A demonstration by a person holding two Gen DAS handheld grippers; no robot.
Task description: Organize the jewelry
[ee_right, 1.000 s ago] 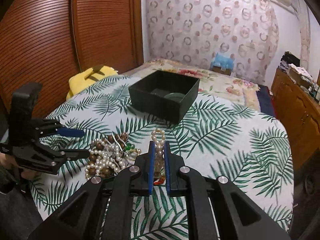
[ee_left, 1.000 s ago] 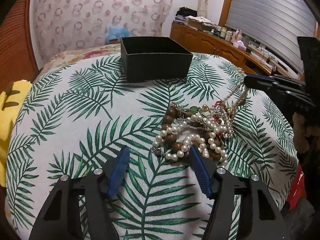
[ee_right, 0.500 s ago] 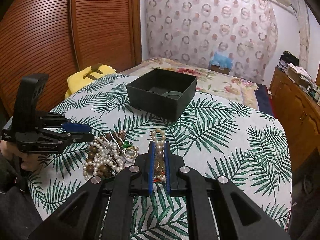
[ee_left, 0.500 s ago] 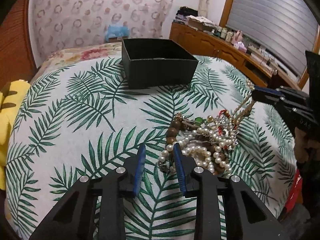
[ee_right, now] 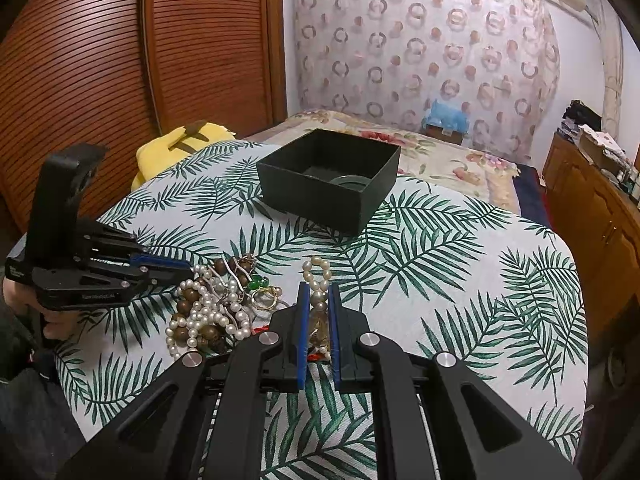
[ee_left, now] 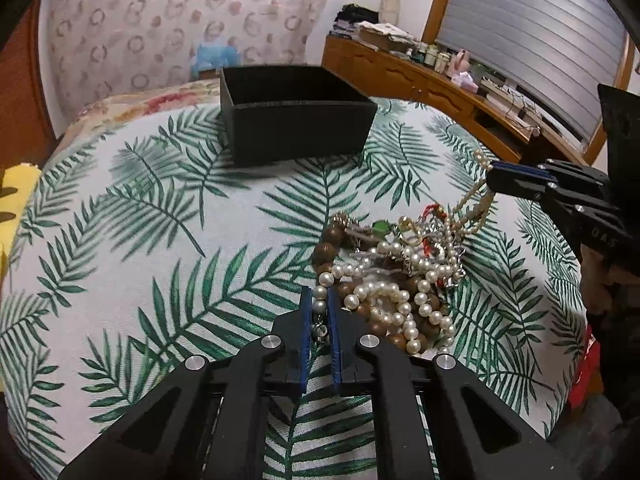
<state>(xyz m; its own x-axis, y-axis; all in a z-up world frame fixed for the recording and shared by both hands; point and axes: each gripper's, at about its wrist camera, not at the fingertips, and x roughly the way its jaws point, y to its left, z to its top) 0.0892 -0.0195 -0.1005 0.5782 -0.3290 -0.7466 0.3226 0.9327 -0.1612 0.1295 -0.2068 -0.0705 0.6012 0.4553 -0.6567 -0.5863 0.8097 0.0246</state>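
The left claw [ee_left: 319, 322] is clenching on a pearl strand [ee_left: 320, 305] at the near edge of the jewelry pile [ee_left: 394, 276], its blue fingers [ee_left: 306, 320] pressing in on the beads from both sides. The pile is lying on the leaf-print cloth [ee_left: 168, 240] covering the table, toward the near right part of it as the left wrist camera is seeing it. Wooden beads [ee_left: 326, 254], larger pearls, a green stone [ee_left: 382, 226] and thin chains are tangling together in it.

The right claw [ee_right: 319, 322] is gripping a string of small pearls [ee_right: 318, 276], with a loop of it sticking out past the fingertips. In the left wrist view that string [ee_left: 472, 204] is stretching from the right claw [ee_left: 494, 178] down to the far right side of the pile, so one end is staying caught in the tangle.

The black box [ee_right: 330, 178] is sitting open toward the far edge of the table, well apart from the pile and from both claws. Something round is lying in its bottom, too dim to name. A yellow cushion [ee_right: 180, 148] is lying beyond the table's left edge.
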